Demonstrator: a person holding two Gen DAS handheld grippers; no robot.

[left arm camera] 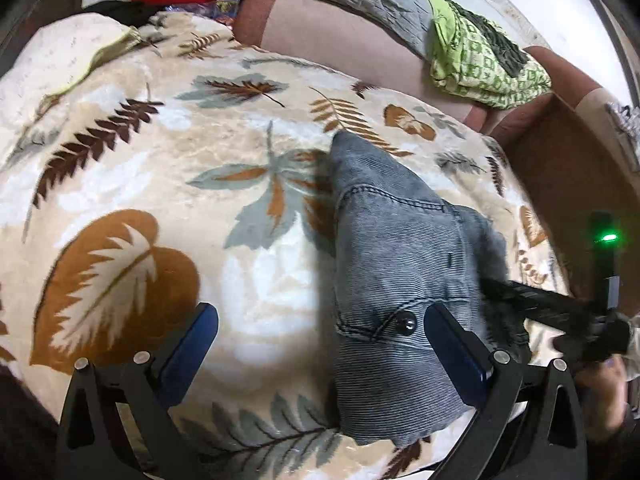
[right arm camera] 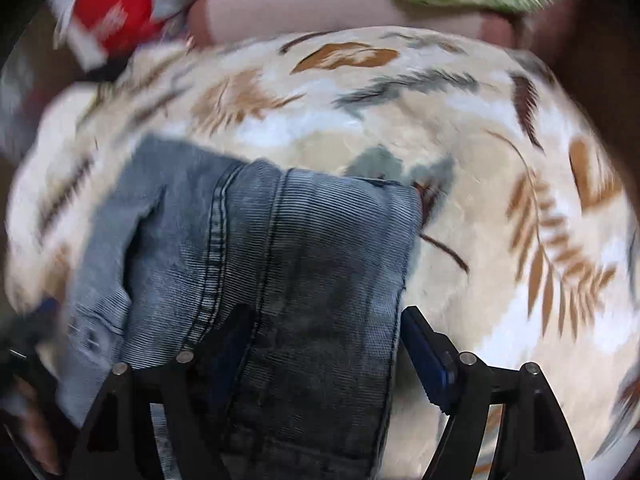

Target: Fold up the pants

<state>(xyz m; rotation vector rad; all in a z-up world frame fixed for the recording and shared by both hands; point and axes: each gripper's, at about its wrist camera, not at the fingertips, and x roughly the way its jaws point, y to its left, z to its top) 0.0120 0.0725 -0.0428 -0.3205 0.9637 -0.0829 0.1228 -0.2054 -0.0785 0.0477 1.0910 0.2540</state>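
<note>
Pants (left arm camera: 400, 264): grey denim, folded compact, on the leaf-print blanket (left arm camera: 160, 168) toward its right edge.
Left gripper (left arm camera: 320, 344): jaws released, straddling the waistband, likely to press it flat.
Right gripper (right arm camera: 320, 344): jaws spread, fabric between, not gripped.

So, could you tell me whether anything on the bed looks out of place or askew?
The folded grey jeans are not squared up: in the left wrist view a lower layer sticks out past the top layer's right edge, so the edges do not line up. Beyond the leaf-print blanket, a green patterned cloth lies crumpled, not folded.
</note>
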